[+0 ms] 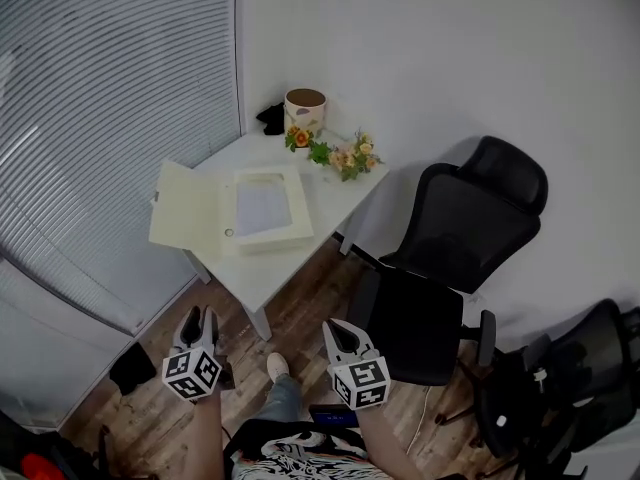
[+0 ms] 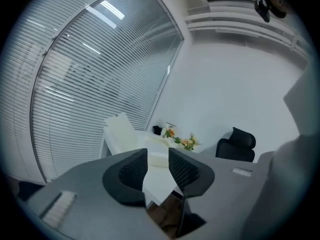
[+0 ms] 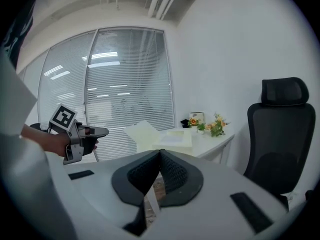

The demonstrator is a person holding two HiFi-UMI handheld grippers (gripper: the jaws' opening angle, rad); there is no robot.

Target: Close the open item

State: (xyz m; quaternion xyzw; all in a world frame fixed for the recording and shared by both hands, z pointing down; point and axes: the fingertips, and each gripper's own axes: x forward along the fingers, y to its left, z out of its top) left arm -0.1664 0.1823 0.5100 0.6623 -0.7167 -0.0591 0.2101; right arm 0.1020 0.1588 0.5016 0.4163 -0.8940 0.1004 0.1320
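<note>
A flat cream box [image 1: 265, 210] lies open on the white table [image 1: 270, 268], its lid [image 1: 186, 206] folded out to the left past the table's edge. Both grippers hang well short of the table, above the floor. My left gripper [image 1: 201, 316] is open, nothing between its jaws. My right gripper [image 1: 333, 326] is shut and empty. In the left gripper view the gripper [image 2: 158, 151] points at the box [image 2: 159, 143] and its raised lid [image 2: 120, 130]. The right gripper view shows its gripper [image 3: 160, 151], the box [image 3: 175, 138] and the left gripper [image 3: 100, 132].
A round patterned pot [image 1: 305, 109], a dark object [image 1: 271, 119] and a spray of flowers [image 1: 340, 153] sit at the table's far end. A black office chair [image 1: 450, 258] stands right of the table, another chair [image 1: 570, 388] at lower right. Window blinds [image 1: 110, 118] fill the left.
</note>
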